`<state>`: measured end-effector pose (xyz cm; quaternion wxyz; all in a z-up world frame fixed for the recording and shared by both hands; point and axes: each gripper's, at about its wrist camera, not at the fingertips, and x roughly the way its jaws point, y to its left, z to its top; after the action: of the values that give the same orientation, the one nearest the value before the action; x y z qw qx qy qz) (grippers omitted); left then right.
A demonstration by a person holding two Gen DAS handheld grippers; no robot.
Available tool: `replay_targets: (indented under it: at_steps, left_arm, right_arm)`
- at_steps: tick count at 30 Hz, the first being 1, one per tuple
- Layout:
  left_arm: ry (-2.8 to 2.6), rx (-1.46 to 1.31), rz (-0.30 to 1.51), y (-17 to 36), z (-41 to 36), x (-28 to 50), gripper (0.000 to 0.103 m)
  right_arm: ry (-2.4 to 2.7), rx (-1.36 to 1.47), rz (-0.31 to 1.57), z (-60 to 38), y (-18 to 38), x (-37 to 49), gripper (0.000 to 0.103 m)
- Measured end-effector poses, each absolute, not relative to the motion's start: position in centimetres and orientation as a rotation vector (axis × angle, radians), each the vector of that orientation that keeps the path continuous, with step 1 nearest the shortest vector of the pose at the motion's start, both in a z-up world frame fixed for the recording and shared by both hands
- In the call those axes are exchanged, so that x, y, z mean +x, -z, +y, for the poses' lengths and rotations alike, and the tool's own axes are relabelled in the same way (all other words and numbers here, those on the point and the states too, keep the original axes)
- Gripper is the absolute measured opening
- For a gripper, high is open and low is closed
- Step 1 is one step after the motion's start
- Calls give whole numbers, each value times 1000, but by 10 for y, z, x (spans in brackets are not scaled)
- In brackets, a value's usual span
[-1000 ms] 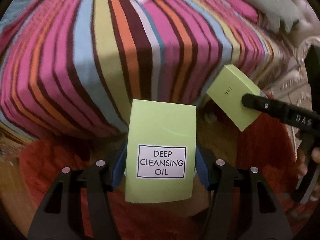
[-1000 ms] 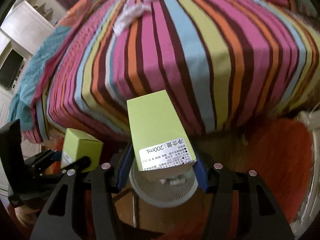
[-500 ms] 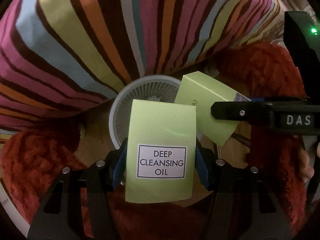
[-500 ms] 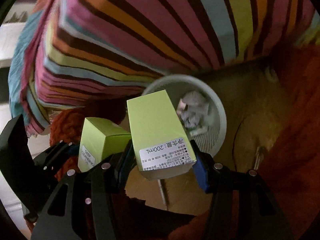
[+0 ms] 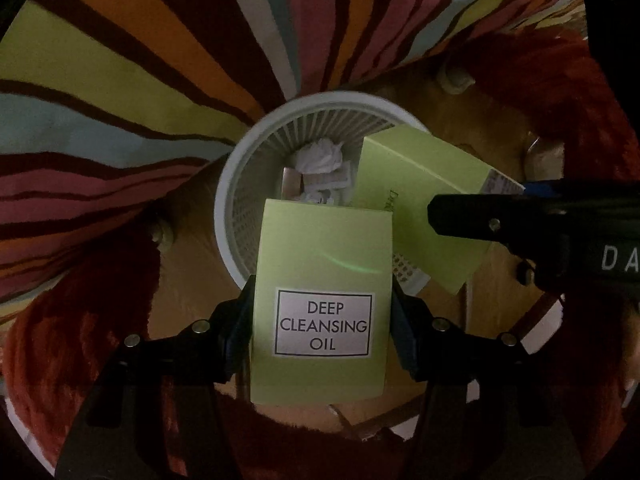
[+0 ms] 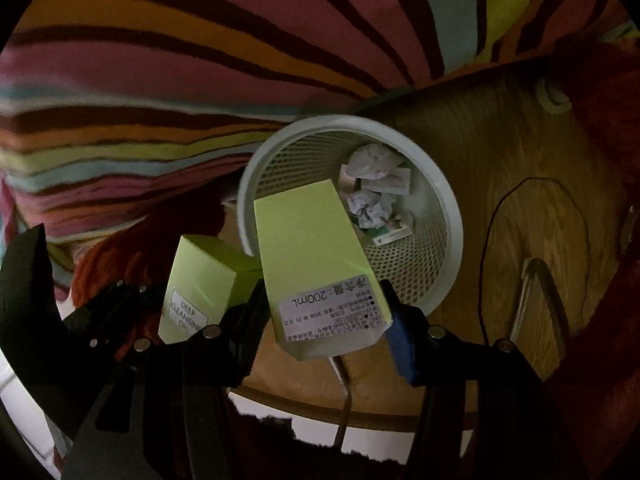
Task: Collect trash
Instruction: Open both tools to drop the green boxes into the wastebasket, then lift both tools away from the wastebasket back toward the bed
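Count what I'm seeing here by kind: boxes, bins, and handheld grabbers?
Light green cardboard boxes: 2
White mesh plastic wastebasket: 1
Black handheld grippers: 2, the left gripper and the right gripper
Total: 5

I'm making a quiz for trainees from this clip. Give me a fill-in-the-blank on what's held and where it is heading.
1. The left gripper is shut on a green box labelled DEEP CLEANSING ____.
2. The right gripper holds a second green box marked ____ mL.
3. Both boxes hang over a white mesh ____.
4. The bin already holds crumpled ____.

Missing words: OIL; 200; bin; paper
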<state>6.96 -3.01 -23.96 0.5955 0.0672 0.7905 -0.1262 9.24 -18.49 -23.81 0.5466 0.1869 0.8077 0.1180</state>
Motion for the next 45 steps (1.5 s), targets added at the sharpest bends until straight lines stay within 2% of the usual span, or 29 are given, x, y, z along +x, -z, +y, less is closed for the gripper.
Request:
replay_targets:
  at_steps: [11,20,22,23,24,26,36,37,38,39,45]
  left_arm:
    - [231,124,1972,289,-22,79,59]
    - [237,94,2037,306,-22,80,61]
    - [235,93,2047,309,-22,80,69]
    - [233,95,2047,309,-23,80,78]
    - [231,97,2046,309,-23,80,83]
    - [225,99,2042,307,-22,80,85]
    - [205,112,1970,289,-20,81,85]
    - [201,122,1960,286,-20,80,85]
    - [198,133,1949,283,-20,79,85]
    - [197,141,1937,279,-20,79,85]
    - [194,190,1767,229,-23,72,85]
  right_arm:
    - [-210,505,2018,-190,283,91,52]
    - [-200,508,2048,-189,293,91,53]
    - [-197,515,2055,-187,298,91,53]
    - [-193,518,2058,-187,298,92,57]
    - [-184,518,2061,-189,298,92,68]
    - [-160,517,2057,-191,300,91,77]
    - [-119,569,2040,-202,295,88,78]
    - [-123,567,2036,-202,293,88,80]
    - [-125,566,2032,-202,290,87,90]
    - [-126,564,2022,-203,287,87,93]
    - [-175,522,1884,-209,238,88,93]
